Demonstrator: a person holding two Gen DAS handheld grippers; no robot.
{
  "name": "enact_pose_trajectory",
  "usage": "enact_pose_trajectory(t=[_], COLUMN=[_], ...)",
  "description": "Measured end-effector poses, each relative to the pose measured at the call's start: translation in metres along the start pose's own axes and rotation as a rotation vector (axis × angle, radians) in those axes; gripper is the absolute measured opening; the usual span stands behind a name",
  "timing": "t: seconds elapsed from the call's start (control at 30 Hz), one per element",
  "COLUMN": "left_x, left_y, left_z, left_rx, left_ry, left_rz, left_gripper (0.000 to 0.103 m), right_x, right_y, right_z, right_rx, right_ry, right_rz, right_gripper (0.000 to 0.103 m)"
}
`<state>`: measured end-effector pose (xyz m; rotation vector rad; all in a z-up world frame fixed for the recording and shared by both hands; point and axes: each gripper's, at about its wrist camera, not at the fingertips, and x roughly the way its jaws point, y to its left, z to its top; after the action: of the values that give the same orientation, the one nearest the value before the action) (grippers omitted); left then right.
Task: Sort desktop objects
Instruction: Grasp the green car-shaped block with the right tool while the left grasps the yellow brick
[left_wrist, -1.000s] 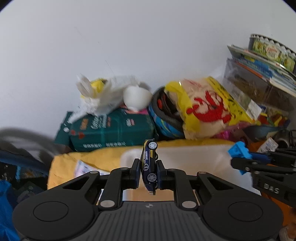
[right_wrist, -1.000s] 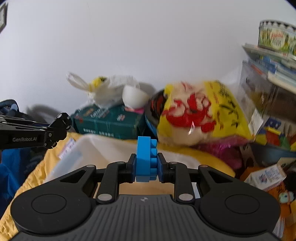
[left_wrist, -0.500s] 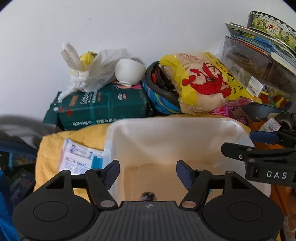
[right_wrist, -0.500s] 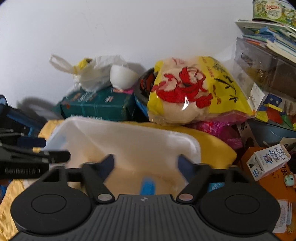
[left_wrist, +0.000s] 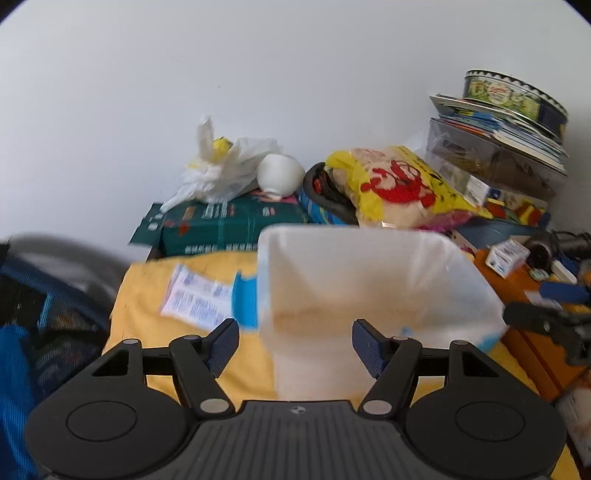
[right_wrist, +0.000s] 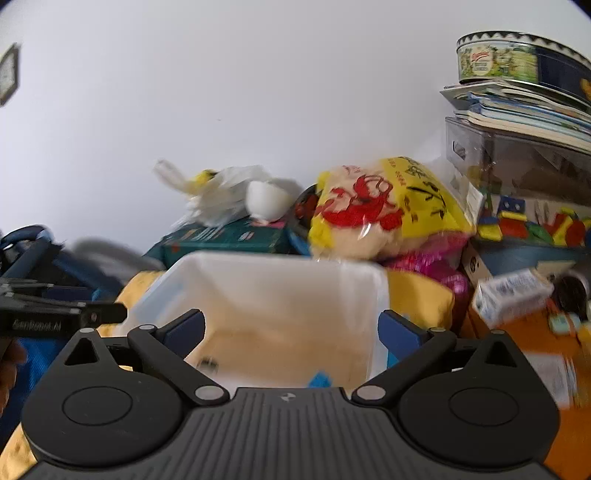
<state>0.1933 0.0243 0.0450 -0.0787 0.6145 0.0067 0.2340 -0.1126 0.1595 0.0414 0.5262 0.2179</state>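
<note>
A translucent white bin (left_wrist: 351, 232) stands on the yellow cloth, just ahead of both grippers. My left gripper (left_wrist: 294, 343) is open, with nothing between its blue pads, in front of the bin's near wall. My right gripper (right_wrist: 293, 328) is open at the bin (right_wrist: 277, 258), its jaws still opening and nothing held between them. Inside the bin, the right wrist view shows a blue brick (right_wrist: 319, 378) and a blurred toy car (right_wrist: 208, 363) on the bottom. The left wrist view shows the right gripper (left_wrist: 546, 325) at the right edge. In the right wrist view the left gripper (right_wrist: 62, 317) is at the left.
Behind the bin lie a green box (left_wrist: 229, 221), a white plastic bag (left_wrist: 221, 170), a white bowl (left_wrist: 279, 175) and a yellow snack bag (left_wrist: 399, 184). Books with a round tin (left_wrist: 513, 96) on top stack up at the right. A small carton (right_wrist: 513, 295) lies on the orange surface.
Both grippers have opened. The toy car left the left gripper and the blue brick left the right one; both now lie in the bin. Both grippers have drawn back from it.
</note>
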Motion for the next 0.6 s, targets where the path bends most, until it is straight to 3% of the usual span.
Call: enact_pose_trajectory(t=[0.2,0.33,0.6], left_x=[-0.039,-0.052,-0.037], left_y=[0.001,-0.012,-0.015], left_z=[-0.076,-0.123,-0.165], left_rx=[-0.004,0.088,0.059], left_ry=[0.064,0.106,0.173], left_rz=[-0.01,-0.022,-0.008], left_gripper=[0.071,0.071,0.071], right_x=[-0.047,-0.067,-0.07], right_y=[0.017,0.021,0.03], right_z=[-0.07,-0.119,-0.173], right_rx=[-0.04,-0.061,-0.121], right_ry=[0.052,0.127,0.23], right_rz=[0.02,0.029,0.042], right_gripper=[0.103,0.102,0.089])
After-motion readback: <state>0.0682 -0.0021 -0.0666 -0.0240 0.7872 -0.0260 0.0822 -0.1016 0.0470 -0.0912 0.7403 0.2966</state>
